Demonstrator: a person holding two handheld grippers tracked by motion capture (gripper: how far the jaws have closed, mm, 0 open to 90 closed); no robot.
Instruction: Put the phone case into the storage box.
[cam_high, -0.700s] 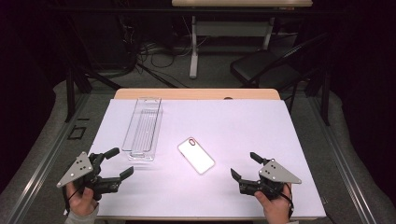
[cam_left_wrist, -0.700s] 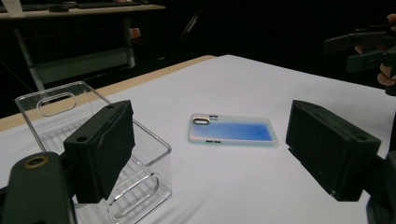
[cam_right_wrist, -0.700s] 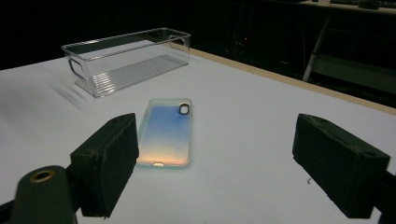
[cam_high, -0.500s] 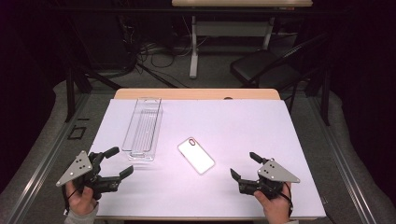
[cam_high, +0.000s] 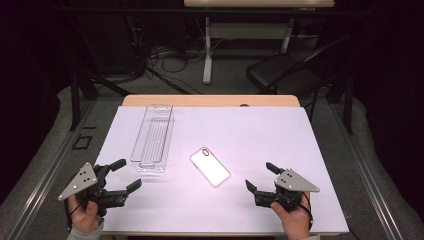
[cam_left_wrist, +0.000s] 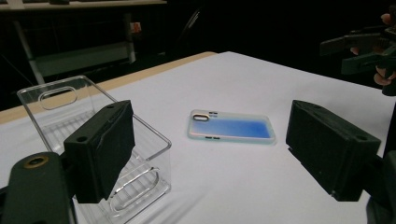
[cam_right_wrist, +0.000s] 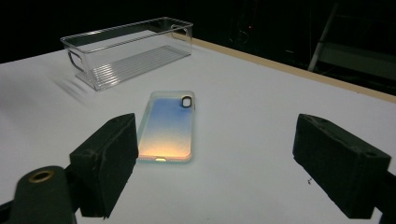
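Observation:
A phone case (cam_high: 210, 166) lies flat near the middle of the white table (cam_high: 250, 130); it shows bluish in the left gripper view (cam_left_wrist: 232, 127) and blue fading to orange in the right gripper view (cam_right_wrist: 167, 127). A clear plastic bin (cam_high: 153, 137) stands to its left, long side running away from me (cam_left_wrist: 98, 135) (cam_right_wrist: 126, 51). My left gripper (cam_high: 126, 175) is held open near the front left edge, pointing toward the bin and case, nothing between its jaws. My right gripper (cam_high: 260, 176) is open at the front right, aimed at the case, also empty.
The table's wooden far edge (cam_high: 210, 100) borders a dark floor with a folding chair (cam_high: 280, 72), cables and a desk leg (cam_high: 206, 50). In the left gripper view the other gripper (cam_left_wrist: 369, 46) shows at the upper right.

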